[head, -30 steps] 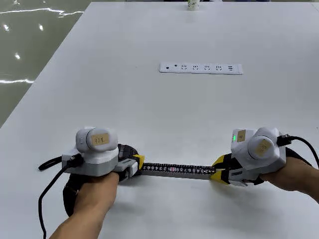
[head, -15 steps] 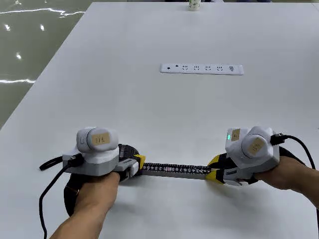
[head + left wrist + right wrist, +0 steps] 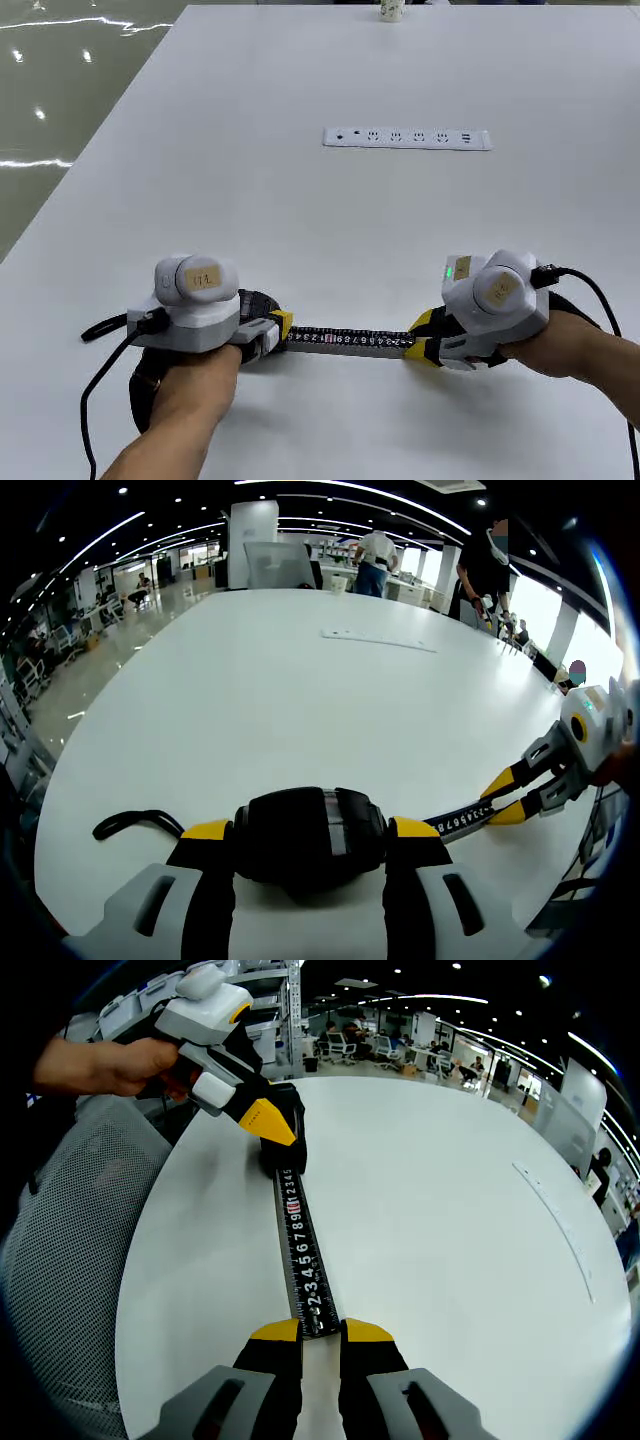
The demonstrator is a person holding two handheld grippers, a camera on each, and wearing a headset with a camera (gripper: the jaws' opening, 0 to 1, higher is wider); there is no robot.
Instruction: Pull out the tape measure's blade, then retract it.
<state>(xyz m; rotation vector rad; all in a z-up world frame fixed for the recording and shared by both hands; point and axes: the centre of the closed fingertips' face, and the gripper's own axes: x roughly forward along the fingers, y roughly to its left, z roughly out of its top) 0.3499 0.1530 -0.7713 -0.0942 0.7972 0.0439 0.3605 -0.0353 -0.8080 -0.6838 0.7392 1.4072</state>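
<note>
The black tape measure case (image 3: 310, 848) sits between the yellow-tipped jaws of my left gripper (image 3: 310, 830), which is shut on it. In the head view that gripper (image 3: 272, 330) rests low on the white table at the left. The blade (image 3: 348, 339) runs rightward along the table to my right gripper (image 3: 420, 340). In the right gripper view the numbered blade (image 3: 303, 1250) leads from the case (image 3: 285, 1140) down to my right gripper (image 3: 320, 1332), shut on the blade's tip. The left gripper (image 3: 250, 1110) shows at the top there.
A white power strip (image 3: 407, 138) lies flat mid-table beyond the grippers. A small white cup (image 3: 390, 10) stands at the far edge. The table's left edge (image 3: 90, 150) drops to a glossy floor. A mesh chair (image 3: 80, 1260) sits near the table's edge.
My right gripper has moved left toward the left one with the blade tip in it, so less blade lies out. The left gripper and case stay put.
</note>
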